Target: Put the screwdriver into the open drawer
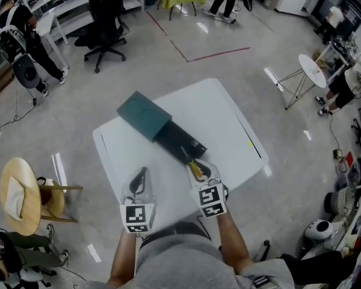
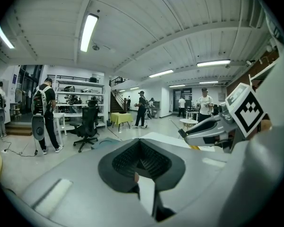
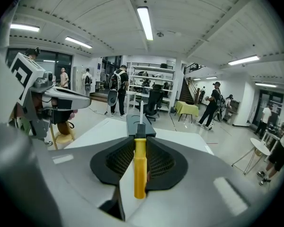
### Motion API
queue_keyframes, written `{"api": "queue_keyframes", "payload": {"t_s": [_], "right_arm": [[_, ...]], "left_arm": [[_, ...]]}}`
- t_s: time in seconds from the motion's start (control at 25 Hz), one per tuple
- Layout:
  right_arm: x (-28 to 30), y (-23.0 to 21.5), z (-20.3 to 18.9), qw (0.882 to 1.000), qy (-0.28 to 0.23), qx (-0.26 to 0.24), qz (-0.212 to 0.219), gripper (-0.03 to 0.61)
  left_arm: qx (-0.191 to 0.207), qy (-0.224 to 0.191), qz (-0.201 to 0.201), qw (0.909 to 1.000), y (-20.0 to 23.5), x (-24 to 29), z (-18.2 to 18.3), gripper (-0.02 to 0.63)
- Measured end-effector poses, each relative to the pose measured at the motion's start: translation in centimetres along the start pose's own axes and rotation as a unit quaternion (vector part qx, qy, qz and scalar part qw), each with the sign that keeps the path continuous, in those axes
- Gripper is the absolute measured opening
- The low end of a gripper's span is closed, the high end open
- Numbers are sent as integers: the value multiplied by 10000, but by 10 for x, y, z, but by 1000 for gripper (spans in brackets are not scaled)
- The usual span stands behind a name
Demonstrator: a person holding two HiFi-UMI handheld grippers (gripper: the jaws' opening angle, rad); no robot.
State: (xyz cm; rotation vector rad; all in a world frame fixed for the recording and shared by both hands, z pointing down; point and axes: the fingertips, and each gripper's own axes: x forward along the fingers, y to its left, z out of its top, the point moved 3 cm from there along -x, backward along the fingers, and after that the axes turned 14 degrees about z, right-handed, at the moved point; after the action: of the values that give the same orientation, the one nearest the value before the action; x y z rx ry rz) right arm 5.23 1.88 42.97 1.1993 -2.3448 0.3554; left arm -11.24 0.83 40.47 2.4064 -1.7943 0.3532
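Yellow-handled screwdriver [image 3: 139, 169] is pinched in the right hand-held gripper [image 1: 202, 174], by the near end of the long black open drawer [image 1: 179, 140] on the white counter [image 1: 228, 113]. It should go in lined up along the drawer, lowered gently, then let go. The left hand-held gripper [image 1: 138, 185] is closed and empty.

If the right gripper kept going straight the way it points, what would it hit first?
Probably the open drawer, which lies dead ahead of the screwdriver clamped in the right gripper. Depth is hard to judge from here.
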Motion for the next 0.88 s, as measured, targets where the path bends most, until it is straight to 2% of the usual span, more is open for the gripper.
{"api": "queue_keyframes", "payload": {"t_s": [0.4, 0.88], "right_arm": [[10, -34, 5, 9996, -73, -73, 249, 83], [40, -57, -3, 9978, 16, -187, 631, 83]], "left_arm": [[7, 75, 192, 9998, -22, 24, -1, 11], [8, 209, 523, 9984, -28, 44, -13, 11]]}}
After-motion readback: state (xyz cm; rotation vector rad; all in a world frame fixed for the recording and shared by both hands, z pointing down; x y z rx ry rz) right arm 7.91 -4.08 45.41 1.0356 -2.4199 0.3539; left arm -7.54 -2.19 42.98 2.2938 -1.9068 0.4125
